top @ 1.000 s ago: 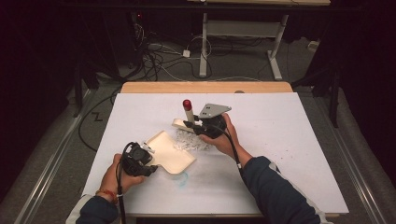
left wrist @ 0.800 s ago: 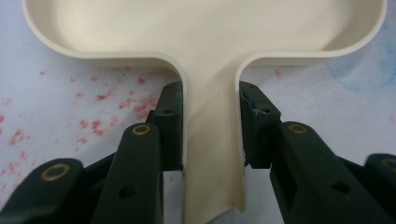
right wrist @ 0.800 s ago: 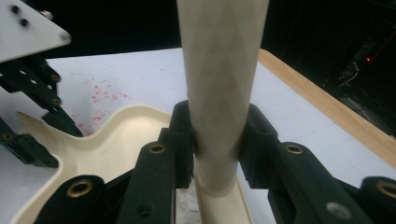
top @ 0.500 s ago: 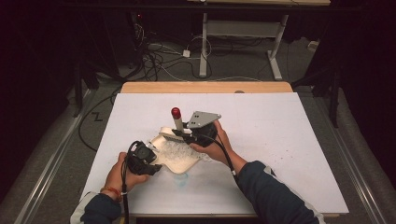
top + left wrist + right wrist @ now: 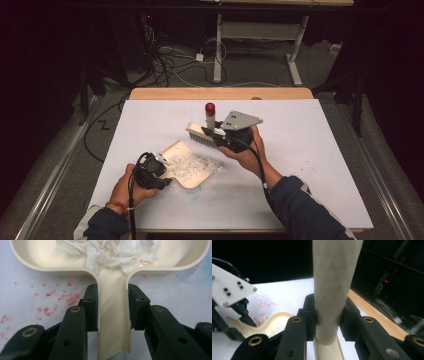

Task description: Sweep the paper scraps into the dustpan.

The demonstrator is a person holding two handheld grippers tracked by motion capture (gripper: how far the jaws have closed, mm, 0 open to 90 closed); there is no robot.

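Cream dustpan lies flat on the white table, toward the near-left part, pan mouth facing right and away from the person, handle pointing back to the left hand. Pan carries a heap of white shredded paper scraps; the left gripper view shows the same scraps piled against the rear wall where the handle joins. Some scraps spill over the right lip onto the table. Left gripper is clamped on the dustpan handle: in the left gripper view both pads press the two sides of the cream handle, no gap on either side. Red speckles mark the table surface left of the handle in that view; a faint blue smear sits just near of the pan in the high view. Hand brush is held above the table, just beyond the pan, bristle block low and to the left, handle standing upright with a red tip. Right gripper is clenched on the brush handle; the right gripper view shows the cream handle squeezed between both pads, rising out of frame. Grey three-cornered plate tops the right gripper. Wooden table edge runs along the far side; cables lie on the floor beyond.
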